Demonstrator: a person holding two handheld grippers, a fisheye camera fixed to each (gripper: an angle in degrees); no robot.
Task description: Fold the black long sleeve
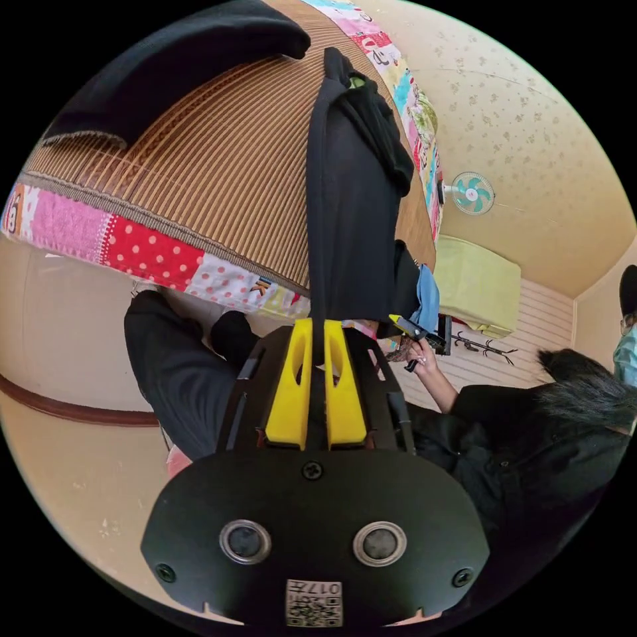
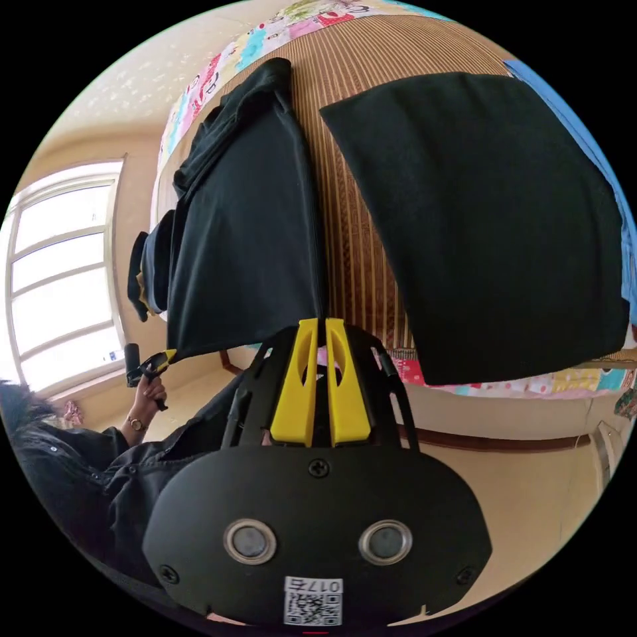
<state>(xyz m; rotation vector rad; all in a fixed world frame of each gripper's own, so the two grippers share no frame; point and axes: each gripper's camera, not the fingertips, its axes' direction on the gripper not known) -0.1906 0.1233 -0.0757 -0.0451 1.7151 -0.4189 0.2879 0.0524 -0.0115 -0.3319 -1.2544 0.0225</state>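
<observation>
Bed with brown striped mat and patchwork quilt border, set against cream patterned wall; wall fan and window at opposite sides. Black long sleeve suspended between both tools, stretched taut above the mat, upper part bunched and draped toward the far end of the bed. Left hand-held gripper: yellow jaws closed, pinching one edge of the garment. Right hand-held gripper: yellow jaws likewise closed on the opposite edge, fabric rising straight from the tips. Folded black garment lying flat on the mat beside the held one, blue cloth at its far edge. Person's hand on the other gripper's handle in the right gripper view, dark sleeve below.
</observation>
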